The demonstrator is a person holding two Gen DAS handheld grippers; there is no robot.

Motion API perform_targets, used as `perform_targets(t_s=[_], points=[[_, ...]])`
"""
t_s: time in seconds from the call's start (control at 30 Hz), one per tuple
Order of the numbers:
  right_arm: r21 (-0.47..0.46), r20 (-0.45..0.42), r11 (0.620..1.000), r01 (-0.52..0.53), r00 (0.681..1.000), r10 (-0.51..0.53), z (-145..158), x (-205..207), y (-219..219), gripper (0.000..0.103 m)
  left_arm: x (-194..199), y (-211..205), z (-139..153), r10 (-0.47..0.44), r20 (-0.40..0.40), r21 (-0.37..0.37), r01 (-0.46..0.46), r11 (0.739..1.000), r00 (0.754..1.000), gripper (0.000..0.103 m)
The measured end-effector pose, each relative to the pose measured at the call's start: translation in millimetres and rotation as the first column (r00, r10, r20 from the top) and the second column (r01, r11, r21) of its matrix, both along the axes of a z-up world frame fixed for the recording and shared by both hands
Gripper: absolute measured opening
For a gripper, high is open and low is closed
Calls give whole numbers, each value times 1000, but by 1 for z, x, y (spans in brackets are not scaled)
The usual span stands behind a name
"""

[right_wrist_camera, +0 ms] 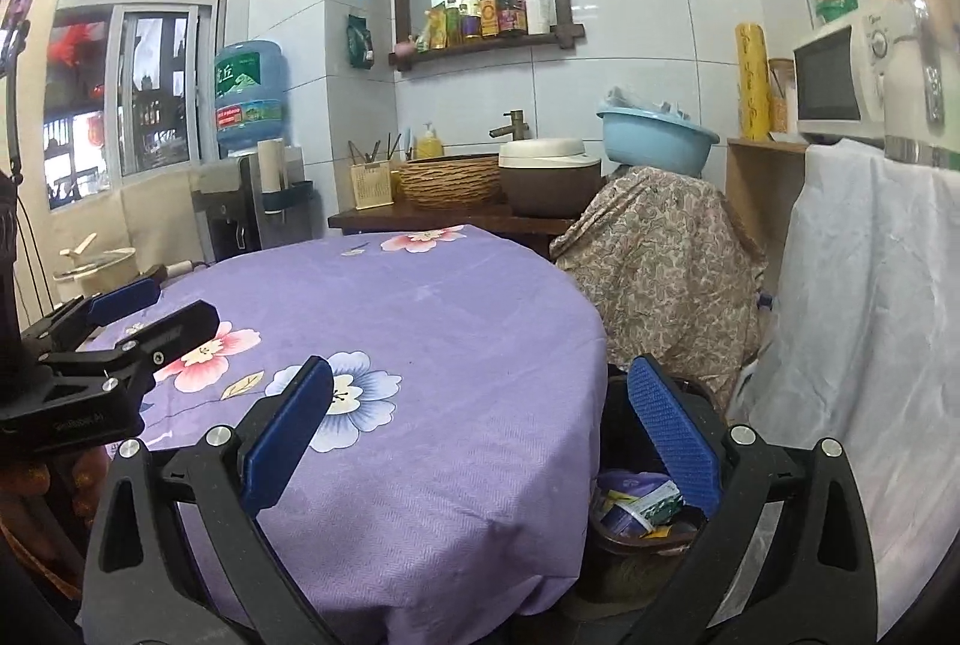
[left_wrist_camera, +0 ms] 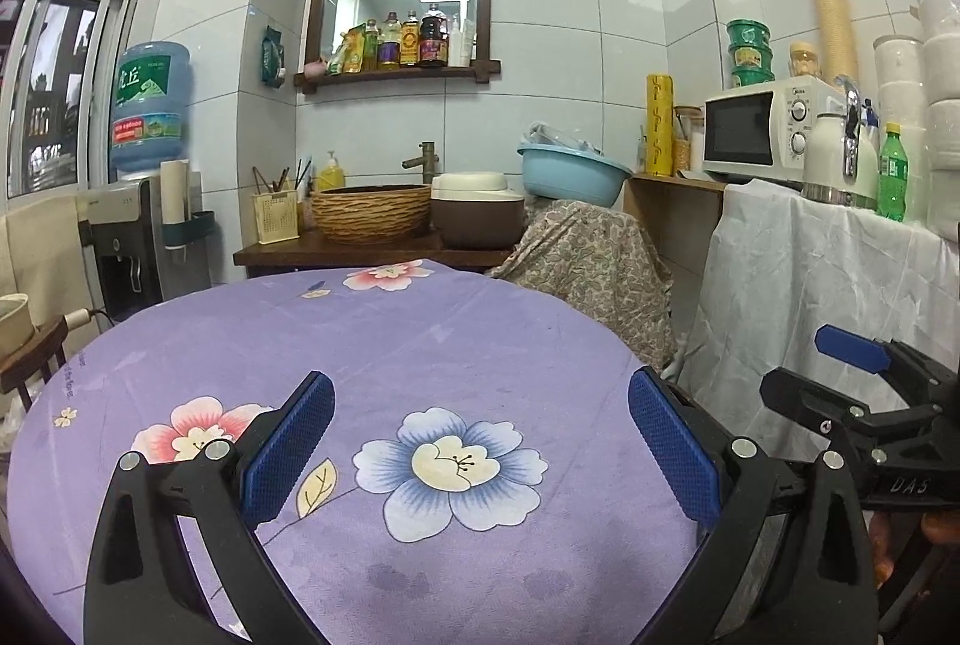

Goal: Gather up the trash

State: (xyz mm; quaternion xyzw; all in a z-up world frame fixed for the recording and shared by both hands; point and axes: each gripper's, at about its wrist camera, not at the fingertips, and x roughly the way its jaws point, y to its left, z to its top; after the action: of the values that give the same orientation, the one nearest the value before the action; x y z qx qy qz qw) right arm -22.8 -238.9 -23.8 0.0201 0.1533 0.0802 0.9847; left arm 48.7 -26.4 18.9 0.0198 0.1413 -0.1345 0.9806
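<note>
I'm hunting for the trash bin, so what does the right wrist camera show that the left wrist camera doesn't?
Only the right wrist view shows the trash bin with wrappers inside, beside the table's right edge. Only the left wrist view shows the green bottle on the white-draped counter. Both show the purple floral tablecloth, the blue basin and two open, empty grippers.

My left gripper point(left_wrist_camera: 480, 441) is level, its jaws spread wide with nothing between the blue pads point(left_wrist_camera: 291, 456). My right gripper point(right_wrist_camera: 480, 441) is held beside it at about the same height, jaws likewise spread wide and empty. Each gripper appears at the edge of the other's view.
</note>
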Motion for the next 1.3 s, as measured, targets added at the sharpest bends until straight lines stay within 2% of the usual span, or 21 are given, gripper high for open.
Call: perform_targets(t_s=[0.5, 0.83, 1.3], points=[[5, -5, 1000, 16, 1000, -16, -1, -2, -6, 97, -3, -1, 0, -1, 2, 5, 1, 1000, 1000, 97], [6, -3, 1000, 11, 1000, -11, -2, -3, -4, 97, -4, 3, 1, -9, 1, -17, 9, 1000, 1000, 97], [-7, -8, 1000, 9, 1000, -9, -2, -3, -1, 97, -5, -3, 1, -36, -8, -1, 36, 999, 999, 97]])
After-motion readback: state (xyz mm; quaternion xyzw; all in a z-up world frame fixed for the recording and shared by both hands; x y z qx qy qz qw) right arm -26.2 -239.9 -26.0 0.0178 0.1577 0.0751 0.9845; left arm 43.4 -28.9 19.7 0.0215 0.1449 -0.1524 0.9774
